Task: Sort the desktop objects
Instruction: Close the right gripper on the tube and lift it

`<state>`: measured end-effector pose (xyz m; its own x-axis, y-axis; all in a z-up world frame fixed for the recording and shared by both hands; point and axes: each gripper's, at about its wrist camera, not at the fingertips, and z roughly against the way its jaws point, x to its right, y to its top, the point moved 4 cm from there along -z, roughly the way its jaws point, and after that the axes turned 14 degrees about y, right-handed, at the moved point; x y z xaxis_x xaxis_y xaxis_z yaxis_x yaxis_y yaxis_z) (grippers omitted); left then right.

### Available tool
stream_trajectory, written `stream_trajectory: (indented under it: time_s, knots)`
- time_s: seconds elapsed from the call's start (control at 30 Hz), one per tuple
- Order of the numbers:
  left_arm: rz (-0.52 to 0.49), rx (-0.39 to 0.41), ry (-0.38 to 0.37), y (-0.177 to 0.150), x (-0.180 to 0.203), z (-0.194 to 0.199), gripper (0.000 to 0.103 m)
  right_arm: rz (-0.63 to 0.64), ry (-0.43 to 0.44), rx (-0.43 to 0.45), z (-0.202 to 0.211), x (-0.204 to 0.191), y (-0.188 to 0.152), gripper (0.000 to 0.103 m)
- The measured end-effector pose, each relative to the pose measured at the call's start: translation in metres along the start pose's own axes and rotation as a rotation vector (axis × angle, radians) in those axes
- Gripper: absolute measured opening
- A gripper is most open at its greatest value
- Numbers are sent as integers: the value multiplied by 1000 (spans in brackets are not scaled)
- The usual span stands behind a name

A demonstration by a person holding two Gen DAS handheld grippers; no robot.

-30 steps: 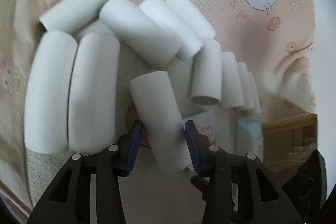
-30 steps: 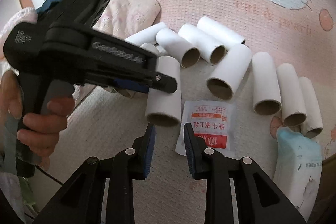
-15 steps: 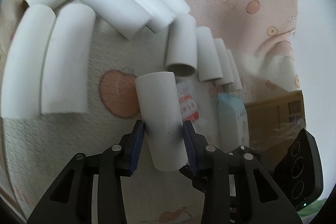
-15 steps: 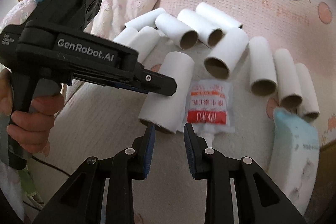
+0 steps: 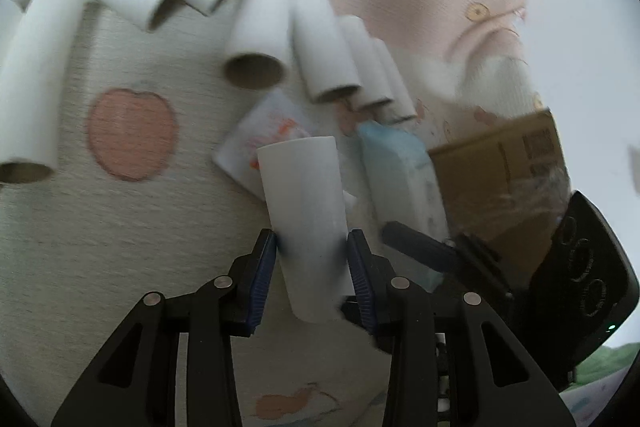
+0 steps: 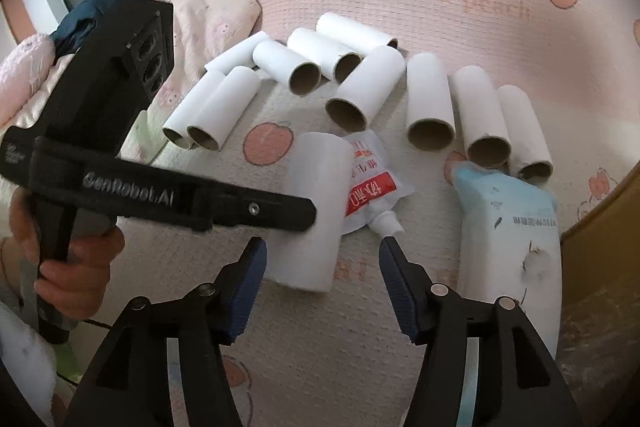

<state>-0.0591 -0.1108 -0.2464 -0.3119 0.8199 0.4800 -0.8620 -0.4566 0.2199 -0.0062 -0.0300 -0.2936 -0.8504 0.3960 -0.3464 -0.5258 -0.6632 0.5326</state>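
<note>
Lying clamped between left gripper jaws, paper tube; right gripper jaws apart, seemingly empty.

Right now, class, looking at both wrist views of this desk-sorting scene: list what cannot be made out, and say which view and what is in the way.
- Pouch: right wrist view, its left part hidden behind the held tube; left wrist view, print blurred.
- Blue pack: small print unreadable in either view.
- Cardboard box: left wrist view, contents not visible, partly covered by the right gripper.
- Left gripper: whether the tube touches the cloth cannot be told.
</note>
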Motion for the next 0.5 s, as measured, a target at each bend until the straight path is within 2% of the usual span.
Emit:
stream_trajectory:
  time_s: [0.13,0.33,0.4,0.47,0.5]
  knots:
    - [-32,-30,-42,-9,16,-6,31,10,-26,-25,-10,-3,-5,56]
    - [-15,-29,-29,-8,18,-8,32,-97,-17,-59,-19,13,-22,56]
    - [2,-31,-39,-5,14,-8,37,-150,-2,-52,-20,20,-24,56]
    - [25,-23,-42,0,10,-10,49,-180,11,-26,-18,24,-23,56]
    - [41,-20,-45,3,8,-11,50,-187,12,-20,-18,25,-22,56]
